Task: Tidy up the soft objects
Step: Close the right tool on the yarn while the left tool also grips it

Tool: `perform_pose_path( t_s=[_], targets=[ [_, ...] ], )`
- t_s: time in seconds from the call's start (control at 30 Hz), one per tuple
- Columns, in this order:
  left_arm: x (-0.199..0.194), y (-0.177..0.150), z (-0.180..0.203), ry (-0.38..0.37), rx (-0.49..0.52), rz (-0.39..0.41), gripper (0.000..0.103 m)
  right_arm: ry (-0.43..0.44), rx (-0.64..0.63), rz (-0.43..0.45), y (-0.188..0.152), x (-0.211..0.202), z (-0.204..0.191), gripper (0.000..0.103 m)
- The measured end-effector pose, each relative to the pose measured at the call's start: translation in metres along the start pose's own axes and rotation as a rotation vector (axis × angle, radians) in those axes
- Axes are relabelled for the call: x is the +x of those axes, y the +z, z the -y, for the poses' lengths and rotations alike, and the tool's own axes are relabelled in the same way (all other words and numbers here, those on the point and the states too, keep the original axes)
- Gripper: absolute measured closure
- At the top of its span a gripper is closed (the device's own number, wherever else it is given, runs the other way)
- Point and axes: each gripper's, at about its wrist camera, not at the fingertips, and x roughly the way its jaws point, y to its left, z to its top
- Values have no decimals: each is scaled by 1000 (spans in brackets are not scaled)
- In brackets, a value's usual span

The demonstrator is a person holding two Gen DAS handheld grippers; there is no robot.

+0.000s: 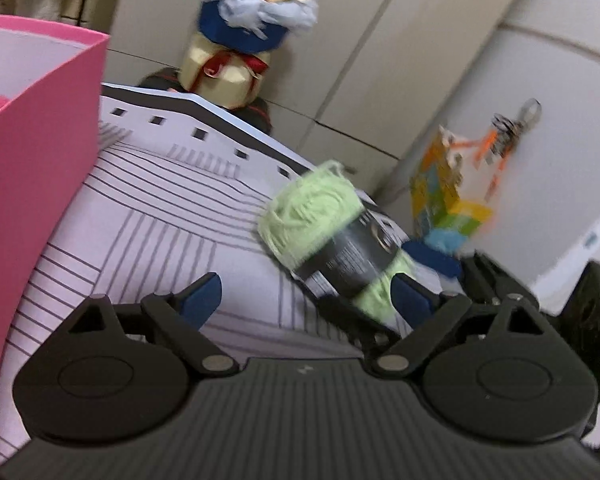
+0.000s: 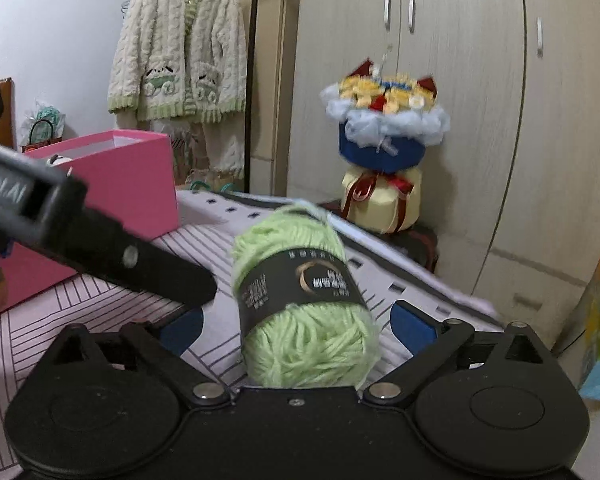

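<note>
A light green yarn skein (image 2: 304,300) with a black paper band sits between the wide-open fingers of my right gripper (image 2: 296,326), close to its base; the blue pads (image 2: 412,326) do not touch it. In the left wrist view the same skein (image 1: 320,224) lies at the right, above the striped bed sheet (image 1: 160,216). My left gripper (image 1: 306,296) is open and empty, to the skein's left. The pink box (image 2: 136,184) stands on the bed at the left, also showing in the left wrist view (image 1: 32,168).
A blue and cream gift bouquet (image 2: 384,148) stands by the wardrobe doors (image 2: 480,80). A cream cardigan (image 2: 180,48) hangs on the wall. A colourful paper bag (image 1: 444,196) stands at the bedside. The left gripper's black arm (image 2: 100,244) crosses the right wrist view.
</note>
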Motion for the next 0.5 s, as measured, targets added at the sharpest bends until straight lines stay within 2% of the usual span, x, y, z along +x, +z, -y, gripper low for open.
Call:
perform_pose_path(
  t_s=[0.1, 0.17, 0.3, 0.5],
  targets=[
    [7, 0, -7, -8, -63, -1, 11, 40, 70, -51, -2, 13, 8, 2],
    [12, -3, -9, -24, -88, -12, 13, 36, 103, -75, -4, 17, 10, 3],
    [16, -8, -7, -28, -87, -2, 15, 11, 132, -73, -6, 10, 2, 26],
    [21, -7, -12, -50, -141, 1, 15, -55, 144, -83, -6, 1, -15, 36]
  ],
)
